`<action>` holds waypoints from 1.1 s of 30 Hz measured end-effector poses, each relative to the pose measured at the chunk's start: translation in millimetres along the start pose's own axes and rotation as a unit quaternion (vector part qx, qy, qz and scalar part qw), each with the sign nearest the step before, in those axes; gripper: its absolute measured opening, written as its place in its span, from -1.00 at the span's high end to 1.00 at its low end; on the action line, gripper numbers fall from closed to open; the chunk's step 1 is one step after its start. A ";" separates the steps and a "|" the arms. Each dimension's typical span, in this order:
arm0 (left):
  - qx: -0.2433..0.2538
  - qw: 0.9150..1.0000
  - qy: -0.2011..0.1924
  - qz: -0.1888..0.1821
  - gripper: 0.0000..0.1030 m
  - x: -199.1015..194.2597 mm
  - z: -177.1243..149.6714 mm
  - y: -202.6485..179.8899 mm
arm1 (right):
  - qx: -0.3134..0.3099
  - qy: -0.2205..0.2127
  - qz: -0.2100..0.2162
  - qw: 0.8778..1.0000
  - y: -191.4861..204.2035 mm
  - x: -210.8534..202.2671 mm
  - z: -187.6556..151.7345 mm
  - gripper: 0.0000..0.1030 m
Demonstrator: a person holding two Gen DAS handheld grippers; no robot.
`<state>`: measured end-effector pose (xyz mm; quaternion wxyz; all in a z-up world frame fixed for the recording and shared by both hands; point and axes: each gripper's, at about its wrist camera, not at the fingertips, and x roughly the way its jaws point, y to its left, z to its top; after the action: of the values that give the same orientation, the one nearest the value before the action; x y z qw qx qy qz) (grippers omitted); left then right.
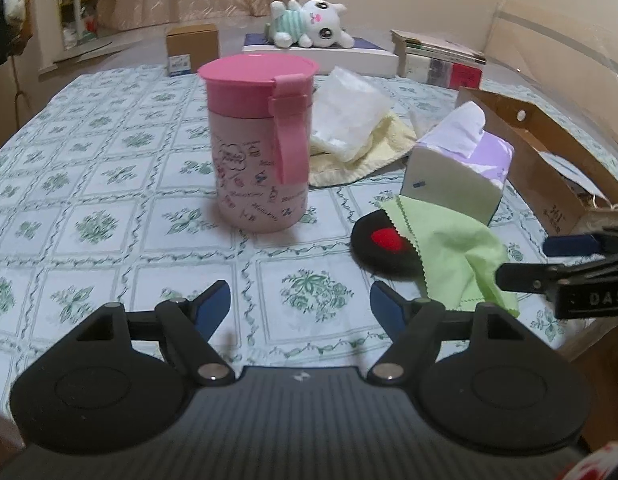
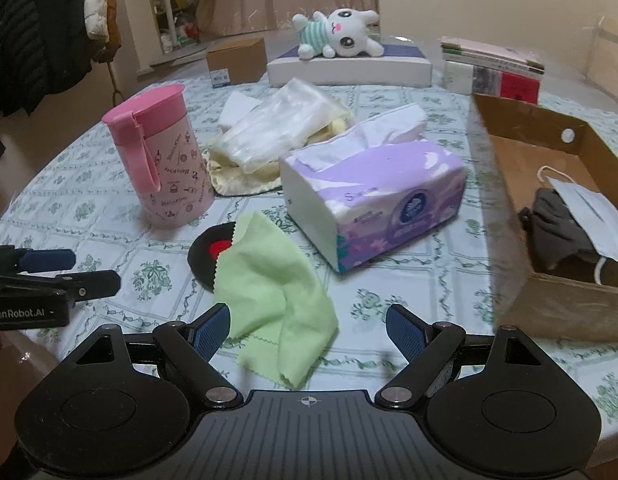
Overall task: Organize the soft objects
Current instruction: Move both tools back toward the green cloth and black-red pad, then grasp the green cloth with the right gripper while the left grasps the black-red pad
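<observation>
The green cloth [image 2: 271,288] lies crumpled on the patterned tablecloth [image 2: 409,280], its upper corner draped over a black round pad with a red centre [image 2: 207,254]. Just beyond it sits the purple tissue pack [image 2: 373,196], a tissue standing out of its top.

The right gripper [image 2: 309,330] hangs just above the near edge of the cloth with its blue-padded fingers spread wide. The left pad appears just beside the cloth's edge; neither pad presses on the cloth, and the jaws hold nothing.

The left gripper [image 1: 301,308] hovers over bare tablecloth to the left of the cloth. Its fingers also stand well apart and are empty, touching nothing.

The pink lidded cup [image 1: 261,148] stands upright ahead of the left gripper. Behind it lies a clear plastic bag on a pale yellow cloth [image 2: 245,176].

On the right, a cardboard box [image 2: 557,304] holds a dark fabric item and a face mask [image 2: 593,216]. At the far side, a white plush bunny [image 2: 341,34] lies on a flat box.
</observation>
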<state>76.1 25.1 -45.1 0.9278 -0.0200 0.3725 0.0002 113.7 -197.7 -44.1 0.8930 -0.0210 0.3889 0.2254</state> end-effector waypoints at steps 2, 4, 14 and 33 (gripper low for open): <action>0.016 1.000 -0.003 -0.001 -0.44 4.6 0.7 -3.0 | 0.000 0.005 0.002 1.000 0.9 8.6 1.8 -0.64; 0.027 1.000 -0.005 0.002 -0.44 9.5 1.7 -5.2 | 0.000 0.009 0.003 1.000 1.7 15.8 3.7 -0.64; 0.011 0.999 0.029 -0.010 -0.45 30.6 7.5 -4.5 | -0.001 0.025 0.009 1.000 2.8 41.0 11.9 -0.15; 0.030 0.999 0.034 -0.027 -0.61 48.9 18.3 -26.8 | -0.002 0.012 -0.050 0.999 -27.8 -2.1 9.2 0.95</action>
<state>124.5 -1.7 -64.7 0.9146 -0.0021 0.4028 -0.0363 130.4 -221.6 -40.1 0.8983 -0.0454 0.3977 0.1811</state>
